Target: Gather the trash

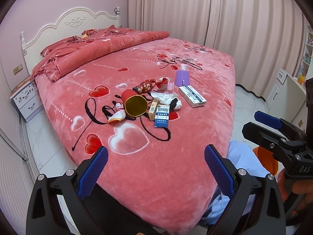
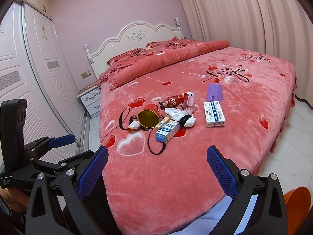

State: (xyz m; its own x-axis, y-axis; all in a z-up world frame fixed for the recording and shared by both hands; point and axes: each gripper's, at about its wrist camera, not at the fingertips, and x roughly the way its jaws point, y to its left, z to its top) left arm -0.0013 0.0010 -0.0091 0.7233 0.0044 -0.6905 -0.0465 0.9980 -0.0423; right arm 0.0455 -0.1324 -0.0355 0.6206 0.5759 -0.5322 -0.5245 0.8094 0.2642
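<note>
A pile of things lies mid-bed: a red paper cup with gold inside [image 1: 135,105] [image 2: 149,118] on its side, a blue-white box [image 1: 161,117] [image 2: 167,132], a long white box [image 1: 192,96] [image 2: 213,113], crumpled tissue [image 1: 165,97] [image 2: 177,114], a purple cup [image 1: 182,77] [image 2: 214,92] and a brown toy [image 1: 145,86] [image 2: 172,101]. My left gripper [image 1: 156,168] is open and empty above the bed's near corner. My right gripper [image 2: 157,169] is open and empty beside it; it also shows at the right of the left wrist view [image 1: 260,124].
The pink bedspread [image 1: 176,166] covers the bed; a folded quilt [image 1: 109,47] lies by the headboard. An orange bin [image 2: 297,197] [image 1: 268,160] stands on the floor at the right. A nightstand [image 1: 25,99] and wardrobe doors [image 2: 29,68] are at the left.
</note>
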